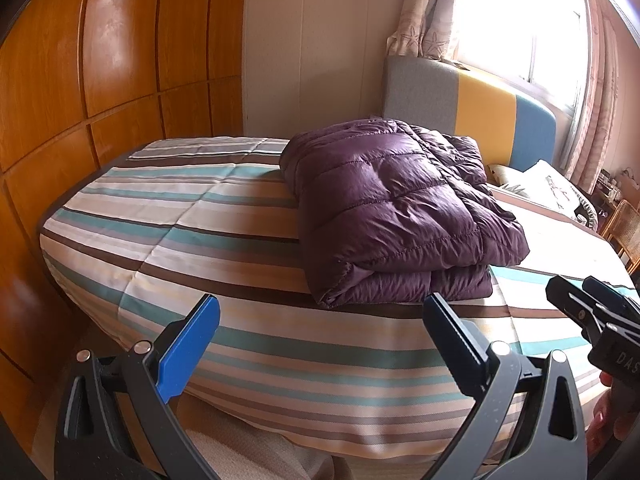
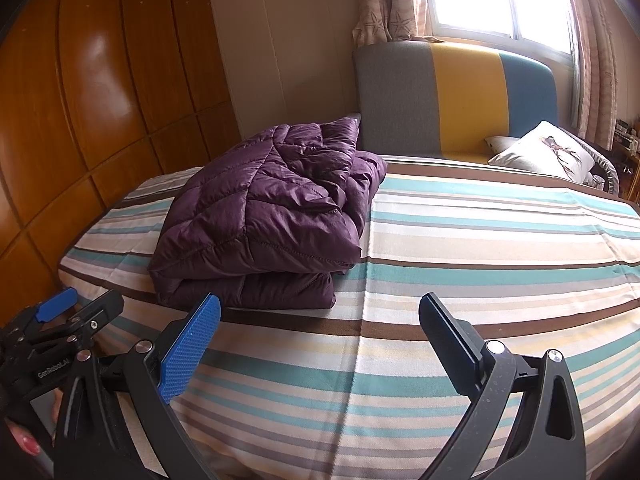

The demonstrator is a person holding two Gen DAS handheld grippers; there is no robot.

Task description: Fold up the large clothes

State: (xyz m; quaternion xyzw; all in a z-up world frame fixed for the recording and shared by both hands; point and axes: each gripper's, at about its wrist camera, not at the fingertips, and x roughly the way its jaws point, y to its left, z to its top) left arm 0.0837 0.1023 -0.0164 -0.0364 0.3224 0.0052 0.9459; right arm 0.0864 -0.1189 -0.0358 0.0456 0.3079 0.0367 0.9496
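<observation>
In the left wrist view, the left gripper (image 1: 320,320) hovers over the near edge of the striped brown, teal and cream bedspread (image 1: 192,240), its 2 fingers spread wide apart with nothing between them. Just beyond its fingertips, slightly toward the right finger, lies the purple quilted down jacket (image 1: 396,208), folded into a thick, puffy rectangle resting flat on the bedspread. Farther ahead stands the grey, yellow and blue padded headboard (image 1: 472,100), with a white printed cushion (image 1: 552,184) off to the right of it. Glossy wooden wardrobe panels (image 1: 100,60) fill the left side. At the right edge, the right gripper (image 1: 592,312) shows only in part.

In the right wrist view, the right gripper (image 2: 320,320) also has its 2 fingers spread wide, empty, above the bedspread (image 2: 480,260). The folded jacket (image 2: 264,216) sits ahead and to the left, its near fold just past the blue-padded left finger. The headboard (image 2: 460,96) and cushion (image 2: 544,152) lie far ahead to the right. The left gripper (image 2: 60,316) appears low at the left.
</observation>
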